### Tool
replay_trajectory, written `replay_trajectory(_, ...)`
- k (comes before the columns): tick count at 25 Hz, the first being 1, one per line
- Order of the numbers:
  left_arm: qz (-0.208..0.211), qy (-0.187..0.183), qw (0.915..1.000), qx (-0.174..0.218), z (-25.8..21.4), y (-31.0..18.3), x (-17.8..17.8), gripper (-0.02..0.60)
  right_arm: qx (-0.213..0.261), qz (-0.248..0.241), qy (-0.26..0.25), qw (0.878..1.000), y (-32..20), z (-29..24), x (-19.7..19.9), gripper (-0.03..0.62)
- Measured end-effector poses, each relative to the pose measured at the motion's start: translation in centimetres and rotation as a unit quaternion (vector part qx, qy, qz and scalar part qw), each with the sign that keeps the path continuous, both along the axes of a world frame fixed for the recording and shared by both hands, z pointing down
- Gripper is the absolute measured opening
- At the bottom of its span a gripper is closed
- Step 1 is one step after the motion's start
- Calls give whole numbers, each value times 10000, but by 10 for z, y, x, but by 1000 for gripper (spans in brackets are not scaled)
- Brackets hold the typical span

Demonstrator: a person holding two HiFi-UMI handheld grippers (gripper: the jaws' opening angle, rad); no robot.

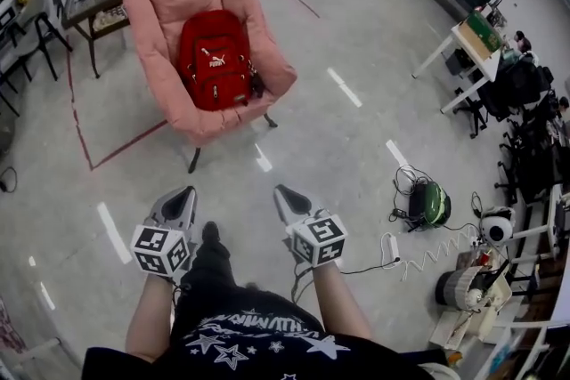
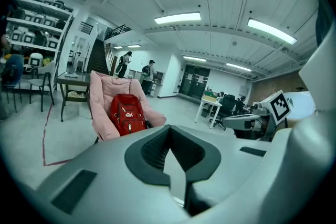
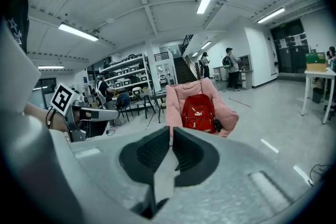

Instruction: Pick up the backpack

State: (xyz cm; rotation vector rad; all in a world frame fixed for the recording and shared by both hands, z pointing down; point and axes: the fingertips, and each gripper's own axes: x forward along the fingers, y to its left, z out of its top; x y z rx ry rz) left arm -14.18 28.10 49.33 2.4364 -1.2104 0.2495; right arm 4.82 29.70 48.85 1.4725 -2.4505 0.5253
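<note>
Red backpack [image 1: 214,60] is sitting upright in the pink chair [image 1: 156,9], leaning against its backrest, well apart from both grippers. Left gripper [image 1: 185,191] is hovering over the grey floor [image 1: 356,147] with jaws pressed together, nothing between them. Right gripper [image 1: 281,191] is hovering beside it, jaws likewise closed and empty. Both are pointing toward the chair.
</note>
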Motion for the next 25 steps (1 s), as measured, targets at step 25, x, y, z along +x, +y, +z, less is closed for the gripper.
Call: replay_trajectory(25, 251, 294, 9987, -319, 7, -229, -78, 8, -364, 238, 85, 9990, -218, -8, -72, 17)
